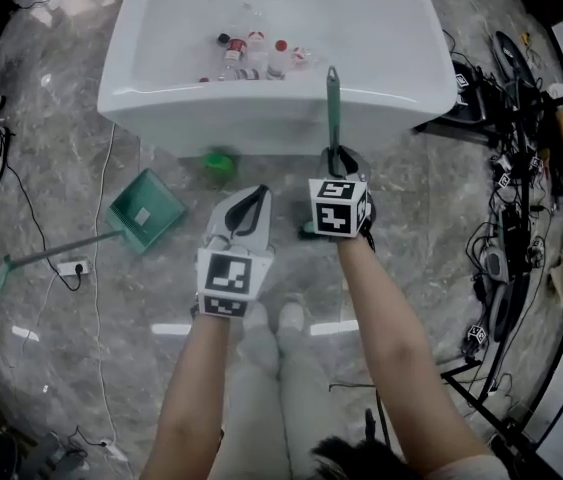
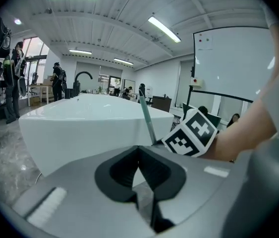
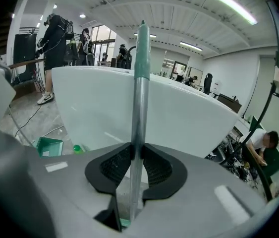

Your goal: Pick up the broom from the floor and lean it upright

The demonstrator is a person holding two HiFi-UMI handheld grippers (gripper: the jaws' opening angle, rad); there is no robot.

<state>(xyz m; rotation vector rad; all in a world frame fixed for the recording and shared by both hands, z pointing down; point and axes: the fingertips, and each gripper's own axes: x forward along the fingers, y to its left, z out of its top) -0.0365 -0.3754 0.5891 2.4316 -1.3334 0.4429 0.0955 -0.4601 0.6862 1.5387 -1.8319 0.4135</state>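
We hold the broom point(image 3: 140, 108), a slim silver metal shaft topped with a green plastic sleeve, nearly upright just in front of the glossy white bathtub point(image 1: 261, 128). The right gripper point(image 3: 138, 150) pinches the bare metal shaft, with its black ribbed pads pressed on either side. The grip sits below the green sleeve. We judge that this keeps the long handle from swinging while it is stood up. From the head view the sleeve's tip reaches up over the tub's near rim, so the tub wall looks like the natural surface to lean it on. The broom's lower end is hidden behind the gripper, so we cannot tell whether it rests on the floor.

The left gripper point(image 1: 251, 200) hangs just beside the right one, its jaws pressed together on nothing. It seems to be kept free as a spare hand.

Further out, a green dustpan point(image 1: 146, 210) with a long handle lies on the grey marbled floor point(image 1: 81, 368), well to the left. Small bottles point(image 1: 251, 53) sit inside the tub. Black cables point(image 1: 506, 218) crowd the floor at right.
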